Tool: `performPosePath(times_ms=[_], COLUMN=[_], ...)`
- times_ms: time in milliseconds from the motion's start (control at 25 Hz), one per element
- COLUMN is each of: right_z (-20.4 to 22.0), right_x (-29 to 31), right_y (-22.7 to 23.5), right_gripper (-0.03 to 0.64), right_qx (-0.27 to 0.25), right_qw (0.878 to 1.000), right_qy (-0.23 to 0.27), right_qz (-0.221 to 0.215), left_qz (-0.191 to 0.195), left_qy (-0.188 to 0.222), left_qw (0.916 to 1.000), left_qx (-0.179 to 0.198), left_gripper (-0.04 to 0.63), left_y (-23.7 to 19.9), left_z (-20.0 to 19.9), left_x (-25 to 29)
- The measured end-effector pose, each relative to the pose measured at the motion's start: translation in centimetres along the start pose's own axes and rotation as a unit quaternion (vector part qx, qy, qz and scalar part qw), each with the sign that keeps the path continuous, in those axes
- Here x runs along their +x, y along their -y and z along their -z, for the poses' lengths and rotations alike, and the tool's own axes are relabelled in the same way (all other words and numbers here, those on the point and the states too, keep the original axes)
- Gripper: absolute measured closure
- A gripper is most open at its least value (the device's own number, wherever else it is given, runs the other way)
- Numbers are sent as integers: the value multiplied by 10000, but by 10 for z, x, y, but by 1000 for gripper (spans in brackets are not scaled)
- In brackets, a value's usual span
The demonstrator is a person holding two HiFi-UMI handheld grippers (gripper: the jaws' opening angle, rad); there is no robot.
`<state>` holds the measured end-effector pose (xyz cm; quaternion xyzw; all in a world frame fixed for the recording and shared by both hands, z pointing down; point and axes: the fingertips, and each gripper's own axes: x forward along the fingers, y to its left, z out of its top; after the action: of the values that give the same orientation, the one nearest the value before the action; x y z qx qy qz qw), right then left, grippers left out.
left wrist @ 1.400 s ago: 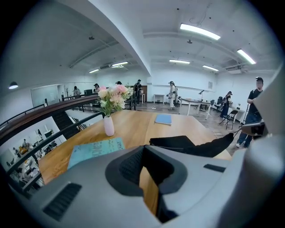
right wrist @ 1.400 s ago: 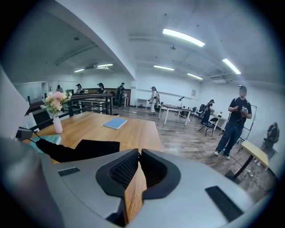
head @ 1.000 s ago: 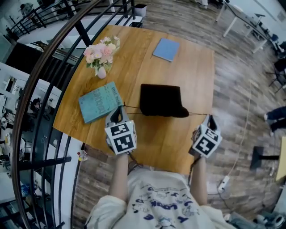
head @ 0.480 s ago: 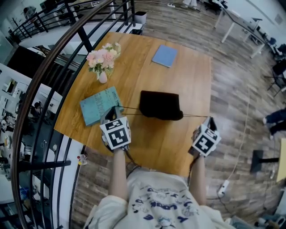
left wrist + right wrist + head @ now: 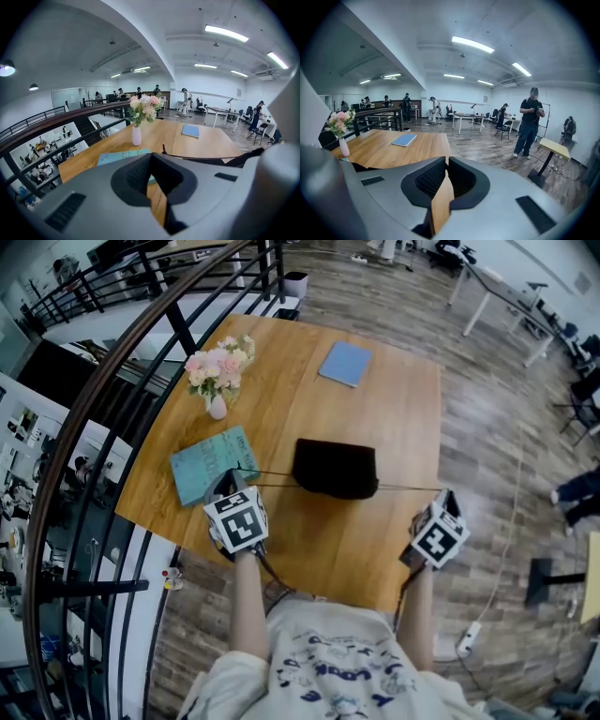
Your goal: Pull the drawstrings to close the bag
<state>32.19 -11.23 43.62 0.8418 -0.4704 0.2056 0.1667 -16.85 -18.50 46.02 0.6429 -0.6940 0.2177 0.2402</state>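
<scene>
**Head view.** The black bag [image 5: 336, 468] lies near the middle of the wooden surface [image 5: 394, 418], its mouth gathered. The left drawstring [image 5: 272, 472] runs taut from the bag toward 9 o'clock into the left gripper [image 5: 235, 484]. The right drawstring [image 5: 405, 488] runs taut toward 3 o'clock into the right gripper [image 5: 443, 496]. The grippers sit at about 8 and 4 o'clock from the bag, well apart. A teal book [image 5: 212, 463] lies at 9 o'clock from the bag, under the left cord. A vase of pink flowers [image 5: 217, 376] stands at 10 o'clock and a blue notebook [image 5: 345, 363] lies at 12 o'clock.

**Left gripper view.** The left gripper's [image 5: 151, 156] fingers are closed together, pinching the left drawstring [image 5: 195, 157]. Its short end sticks up just beside the tips, and the cord leads off toward 3 o'clock to the bag [image 5: 245, 157]. Beyond are the teal book [image 5: 123, 157], the vase [image 5: 136, 135] and the notebook [image 5: 191, 131].

**Right gripper view.** The right gripper's [image 5: 446, 159] fingers stand almost together, leaving only a thin slit. The cord itself cannot be made out here, but the head view shows it ending in their grip. The notebook [image 5: 404, 139] lies at 11 o'clock on the surface [image 5: 384, 152].
</scene>
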Motion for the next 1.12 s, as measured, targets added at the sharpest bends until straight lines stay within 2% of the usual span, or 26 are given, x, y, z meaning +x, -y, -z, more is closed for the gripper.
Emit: performPosePath(times_ms=[360,600,1120], right_z=[7,-1,0], right_x=[4,5,10], right_y=[10,18,23], right_gripper=[595,595,595], right_qx=[95,71,213], right_qw=[9998,9995,9994], right_qy=[-58,33,17], right_qz=[148,295,282], left_qz=[-241,-416,-424], left_qy=[-60,-77,-80], left_qw=[9995,9989,9986], left_qx=[-188,-181,-292], left_gripper=[591,591,591], left_y=[-17,-26,-32], left_z=[8,9,9], left_x=[0,3,8])
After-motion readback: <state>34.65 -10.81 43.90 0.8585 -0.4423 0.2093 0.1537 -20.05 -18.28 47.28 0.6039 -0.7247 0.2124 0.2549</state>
